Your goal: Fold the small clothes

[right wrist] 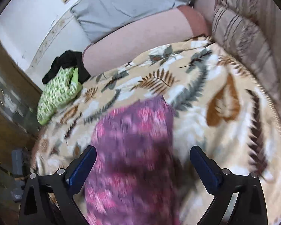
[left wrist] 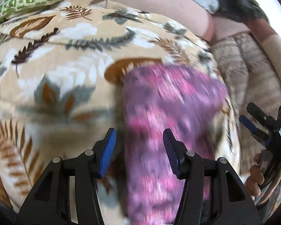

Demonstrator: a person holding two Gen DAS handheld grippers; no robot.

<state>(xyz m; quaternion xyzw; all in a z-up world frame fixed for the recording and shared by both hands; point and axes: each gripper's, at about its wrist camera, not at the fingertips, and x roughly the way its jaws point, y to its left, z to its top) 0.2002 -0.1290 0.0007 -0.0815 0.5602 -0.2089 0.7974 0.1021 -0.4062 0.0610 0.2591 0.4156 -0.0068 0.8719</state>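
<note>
A small purple and pink patterned garment (left wrist: 166, 123) lies as a long strip on a beige leaf-print blanket (left wrist: 61, 60). Both views are motion-blurred. My left gripper (left wrist: 139, 138) is open and empty just above the garment's near part, its fingers straddling the left edge. In the right wrist view the garment (right wrist: 133, 146) runs from the middle down to the bottom edge. My right gripper (right wrist: 143, 156) is open wide and empty over it, one finger on each side. The right gripper also shows at the right edge of the left wrist view (left wrist: 252, 120).
A green and white patterned cloth (right wrist: 56, 93) with a black garment (right wrist: 69, 63) behind it lies at the blanket's far left corner. A grey pillow (right wrist: 121, 5) and a pink bolster (right wrist: 144, 43) lie along the back. Striped cushions (right wrist: 241, 33) stand at the right.
</note>
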